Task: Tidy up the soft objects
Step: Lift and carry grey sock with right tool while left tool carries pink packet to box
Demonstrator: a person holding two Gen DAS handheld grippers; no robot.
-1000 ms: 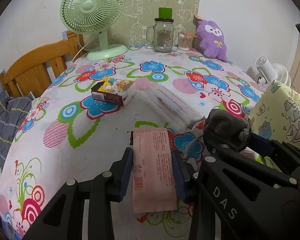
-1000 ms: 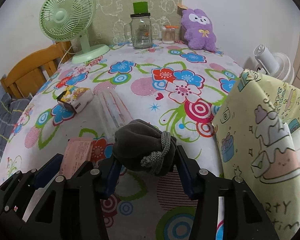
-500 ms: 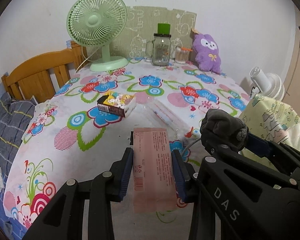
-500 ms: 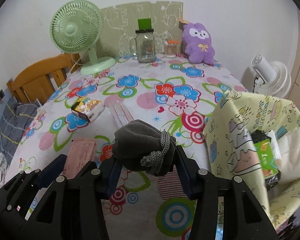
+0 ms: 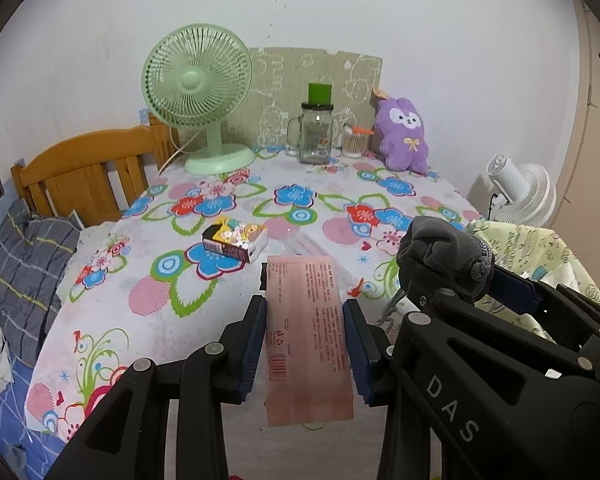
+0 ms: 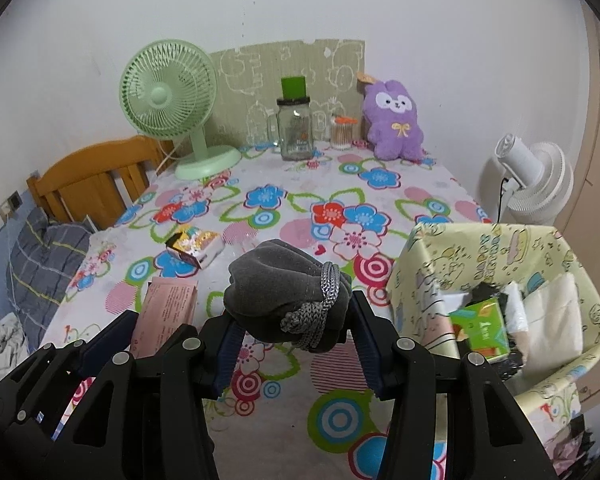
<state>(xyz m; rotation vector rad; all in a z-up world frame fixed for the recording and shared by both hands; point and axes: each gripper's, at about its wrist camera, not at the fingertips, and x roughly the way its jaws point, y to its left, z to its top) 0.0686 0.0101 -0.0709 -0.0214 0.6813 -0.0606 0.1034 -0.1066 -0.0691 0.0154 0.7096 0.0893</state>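
My left gripper [image 5: 305,320] is shut on a flat pink packet [image 5: 308,344] and holds it above the near edge of the flowered table [image 5: 168,296]. My right gripper [image 6: 292,320] is shut on a dark grey drawstring pouch [image 6: 284,296], held above the table beside the left gripper. The pouch also shows at the right of the left wrist view [image 5: 440,256], and the pink packet shows at the left of the right wrist view [image 6: 166,308]. A yellow patterned fabric bin [image 6: 440,264] stands to the right, with a green pack [image 6: 480,328] and white items inside.
A small yellow-and-black pack [image 5: 236,238] lies mid-table. At the back stand a green fan [image 5: 204,100], a glass jar [image 5: 316,132], a swab cup [image 5: 354,142] and a purple plush [image 5: 404,132]. A white fan [image 6: 536,184] stands right, a wooden headboard [image 5: 88,164] left.
Both grippers have risen and drawn back from the table with their objects still held. The inside of the yellow bin has come into view on the right.
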